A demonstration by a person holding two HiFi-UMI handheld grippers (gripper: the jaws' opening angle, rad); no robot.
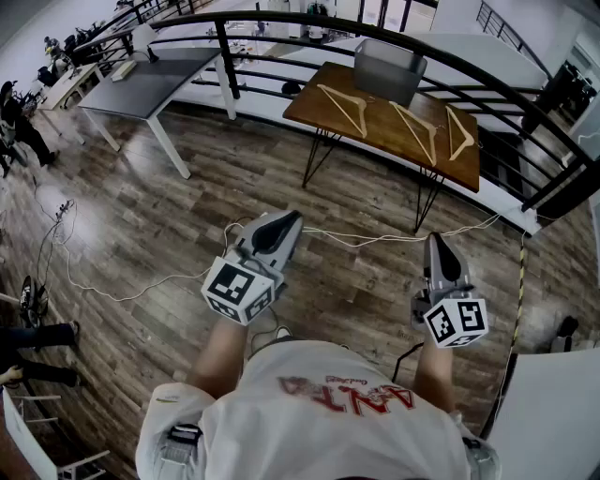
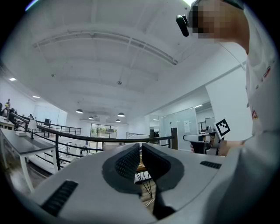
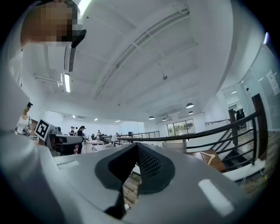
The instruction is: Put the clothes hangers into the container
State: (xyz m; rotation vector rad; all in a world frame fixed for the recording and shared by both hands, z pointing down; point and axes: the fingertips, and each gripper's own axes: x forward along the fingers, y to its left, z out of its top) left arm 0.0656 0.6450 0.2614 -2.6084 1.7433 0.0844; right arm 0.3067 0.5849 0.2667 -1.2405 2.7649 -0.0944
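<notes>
White-shirted person [image 1: 319, 412] is standing on a dark wood-plank floor [image 1: 169, 234], holding both forearms forward at waist height, with each gripper pointing level toward a black metal railing [image 1: 394, 28].

- Left gripper [image 1: 284, 217]: in its own view the left gripper [image 2: 140, 148] is showing jaws drawn together to a thin slit, with nothing between them.
- Right gripper [image 1: 437, 240]: in its own view the right gripper [image 3: 136, 148] is showing jaws pressing fully together, empty.

Task things are lying well apart from both grippers.
- A brown wooden table with black wire legs [image 1: 380, 120] is standing ahead, just beside the railing.
- A grey rectangular container [image 1: 389, 67] is sitting at the table's far edge.
- Three pale wooden clothes hangers [image 1: 342, 108] are lying flat on the tabletop, none in the container.

View differences:
- Only the head view is showing all three hangers.
- The left gripper view is catching the right gripper's marker cube [image 2: 222, 127] off to the side.
- The right gripper view is catching the left gripper's marker cube [image 3: 42, 129], distant people at desks [image 3: 81, 131] and one hanger on the table corner.

Room: a grey-topped table with white legs [image 1: 150, 80] is standing at the left, and a thin white cable [image 1: 375, 239] is trailing across the floor.
</notes>
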